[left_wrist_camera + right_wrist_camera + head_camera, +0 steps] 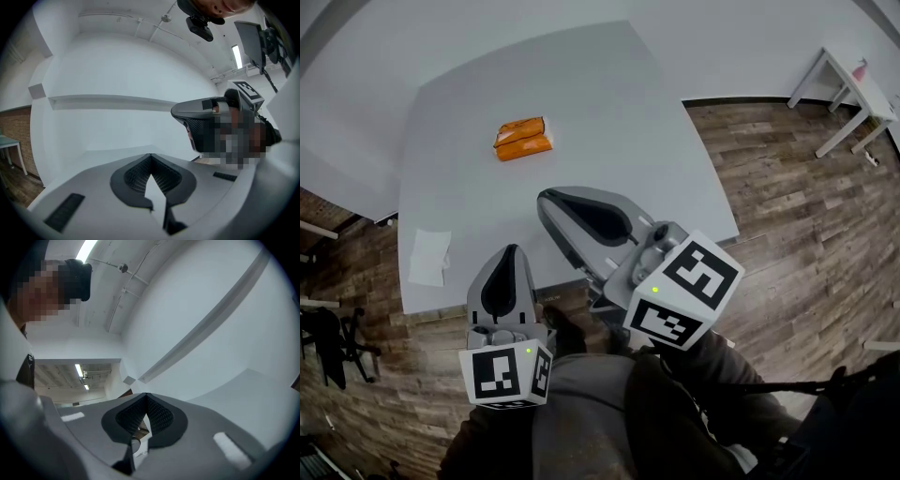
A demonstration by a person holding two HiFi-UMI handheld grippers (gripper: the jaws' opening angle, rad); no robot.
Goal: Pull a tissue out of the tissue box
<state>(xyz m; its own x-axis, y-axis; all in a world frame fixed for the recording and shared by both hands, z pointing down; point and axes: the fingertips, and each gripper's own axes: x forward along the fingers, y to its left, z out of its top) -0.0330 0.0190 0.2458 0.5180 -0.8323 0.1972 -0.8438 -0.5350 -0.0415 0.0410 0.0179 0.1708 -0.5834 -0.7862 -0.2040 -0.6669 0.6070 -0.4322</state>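
An orange tissue pack [523, 138] lies near the middle of the pale grey table [609, 112]. A single white tissue [428, 256] rests flat by the table's front left corner. Both grippers hover close to the person's body at the table's front edge, well short of the pack. My left gripper [510, 249] is shut with nothing in it; its tips meet in the left gripper view [150, 155]. My right gripper [546, 199] is also shut and empty, tilted slightly upward toward the wall [146, 394]. The right gripper [206, 112] shows at the right of the left gripper view.
A white side table [848, 89] with a pink bottle [860, 70] stands on the wooden floor [787, 216] at the far right. A dark chair-like object [328, 342] sits on the floor at the left. White walls lie beyond the table.
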